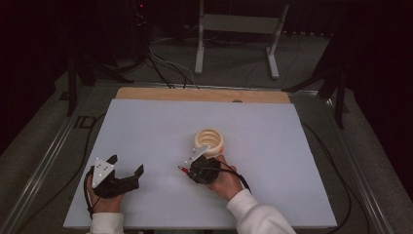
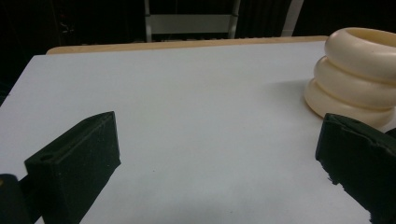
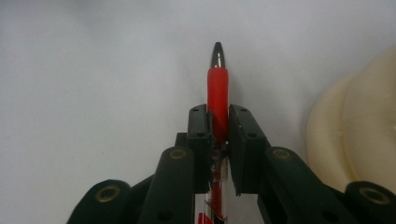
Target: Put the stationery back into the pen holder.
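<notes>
In the high view, the right hand-held gripper (image 1: 187, 169) lies low on the white worktop (image 1: 146, 131), just beside the cream ribbed ring-shaped holder (image 1: 209, 140); the left hand-held gripper (image 1: 127, 165) rests well apart, its jaws wide open and empty; in the left gripper view the holder stands upright at the right; in the right gripper view, the jaws are closed tightly on the red-grip transparent plastic pen (image 3: 217, 100); its long axis runs along the jaws, tip pointing away from the hand.

Red-gripped pen (image 3: 217, 93) with dark metal tip, clamped between right gripper (image 3: 218, 122) jaws, pointing straight out beyond them.

A dim lab or workshop: a white surface (image 1: 146, 126) framed by metal rails (image 1: 44, 165), cables (image 1: 165, 66) on the floor, a metal stand (image 1: 238, 29) behind.
</notes>
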{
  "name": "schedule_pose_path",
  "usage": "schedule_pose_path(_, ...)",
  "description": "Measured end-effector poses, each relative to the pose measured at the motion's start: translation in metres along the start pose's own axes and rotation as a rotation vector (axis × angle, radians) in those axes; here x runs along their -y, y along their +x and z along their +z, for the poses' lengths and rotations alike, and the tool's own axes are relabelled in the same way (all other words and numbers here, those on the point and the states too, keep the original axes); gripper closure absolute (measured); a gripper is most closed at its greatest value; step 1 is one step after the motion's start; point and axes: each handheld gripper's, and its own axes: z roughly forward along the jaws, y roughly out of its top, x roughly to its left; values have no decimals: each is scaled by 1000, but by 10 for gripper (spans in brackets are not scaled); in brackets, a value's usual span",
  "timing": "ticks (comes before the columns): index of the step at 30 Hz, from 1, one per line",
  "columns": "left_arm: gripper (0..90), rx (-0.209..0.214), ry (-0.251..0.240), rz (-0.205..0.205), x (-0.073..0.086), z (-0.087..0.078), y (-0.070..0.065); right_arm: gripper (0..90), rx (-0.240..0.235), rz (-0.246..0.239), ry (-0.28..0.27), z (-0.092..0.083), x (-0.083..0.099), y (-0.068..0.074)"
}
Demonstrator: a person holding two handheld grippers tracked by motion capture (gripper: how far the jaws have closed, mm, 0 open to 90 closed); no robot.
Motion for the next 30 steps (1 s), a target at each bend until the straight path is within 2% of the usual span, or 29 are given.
schedule_pose_path(4,4,-1,1,0,0,0,0,806,4,8,-45,-8,0,-2)
schedule_pose_path(8,4,-1,-1,0,0,0,0,806,14,10,-68,-13,-1,-2)
schedule_pose_path(13,3,-2,0,0,0,0,0,805,31,9,-110,-26,-6,-1)
schedule_pose_path(30,4,-15,-3,1,0,0,1,806,47,17,-247,-60,-28,-3)
